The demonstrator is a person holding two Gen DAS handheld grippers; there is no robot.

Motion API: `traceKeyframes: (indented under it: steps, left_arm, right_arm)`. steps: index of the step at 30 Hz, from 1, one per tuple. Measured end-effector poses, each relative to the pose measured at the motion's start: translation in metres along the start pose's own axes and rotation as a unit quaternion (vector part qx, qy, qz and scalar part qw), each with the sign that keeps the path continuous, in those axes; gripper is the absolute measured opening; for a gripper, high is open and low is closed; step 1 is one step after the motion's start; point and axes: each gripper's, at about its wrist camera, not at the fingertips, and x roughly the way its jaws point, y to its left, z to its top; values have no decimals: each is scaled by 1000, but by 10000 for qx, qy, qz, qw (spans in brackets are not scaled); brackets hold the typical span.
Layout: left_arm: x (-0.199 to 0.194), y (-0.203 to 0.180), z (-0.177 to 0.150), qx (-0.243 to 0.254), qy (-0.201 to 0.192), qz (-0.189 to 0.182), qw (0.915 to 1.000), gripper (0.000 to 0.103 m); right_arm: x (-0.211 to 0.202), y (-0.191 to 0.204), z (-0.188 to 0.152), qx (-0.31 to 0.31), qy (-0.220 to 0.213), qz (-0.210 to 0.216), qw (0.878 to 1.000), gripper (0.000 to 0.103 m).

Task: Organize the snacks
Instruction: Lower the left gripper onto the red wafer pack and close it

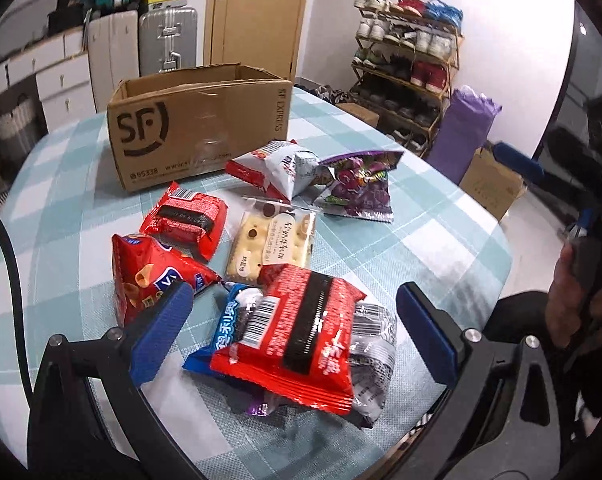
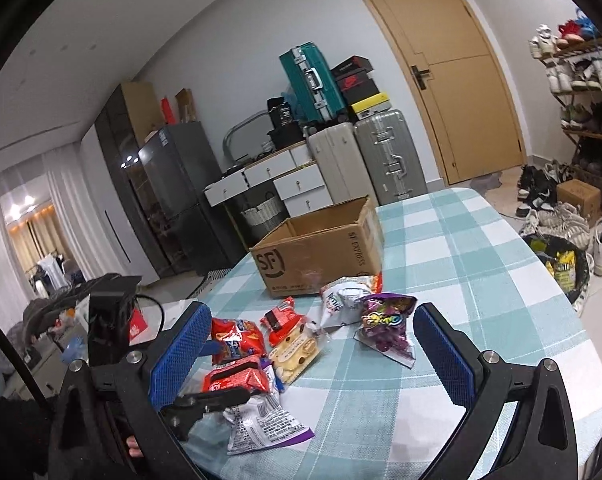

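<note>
Checked in pale teal and white, the tabletop (image 1: 441, 216) carries a loose heap of snack packets before an open cardboard box (image 1: 199, 128). Over the near heap the left gripper (image 1: 293, 320) holds its jaws spread wide, straddling a red packet with a black stripe (image 1: 301, 332) that lies atop a blue packet (image 1: 225, 320) and a silvery one (image 1: 375, 344); the pads press on nothing, though the left pad sits just at the edge of a red chip bag (image 1: 153, 276). The right gripper (image 2: 313, 344) also has its jaws wide open and empty, a purple candy bag (image 2: 385, 330) and a pale cracker packet (image 2: 295, 354) lying on the cloth between and beyond them. Further out lie a second red packet (image 1: 189, 224) and a white-and-red bag (image 1: 277, 168) beside the box. Bare cloth stretches to the right of the packets as far as the tabletop's rounded edge. Only the right wrist view shows the left tool reaching in from the left, plus a dark fridge (image 2: 173, 196) and stacked suitcases (image 2: 389, 160) by a wooden door (image 2: 453, 76). Only the left wrist view shows the full shoe rack (image 1: 409, 64) and a purple roll (image 1: 461, 128) on the floor.
</note>
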Motion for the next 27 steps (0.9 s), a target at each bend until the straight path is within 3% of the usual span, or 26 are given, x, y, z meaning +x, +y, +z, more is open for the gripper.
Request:
traceKeyframes:
  steps: [6, 10, 19, 23, 27]
  left_arm:
    - [6, 6, -2, -125, 285, -268, 9992, 60]
    - [10, -7, -6, 231, 427, -200, 9986, 48]
    - [4, -15, -10, 305, 373, -253, 9985, 43]
    - [-9, -7, -6, 77, 130, -350, 9993, 43]
    - [-25, 2, -4, -116, -170, -176, 9996, 43]
  right_arm:
    - [3, 3, -2, -45, 35, -20, 10000, 103]
    - [3, -1, -3, 46, 61, -29, 10000, 103]
    - [2, -9, -2, 206, 92, -107, 9997, 103]
    - [5, -12, -2, 283, 142, -149, 9994, 103]
    - [5, -15, -3, 353, 148, -158, 9991, 103]
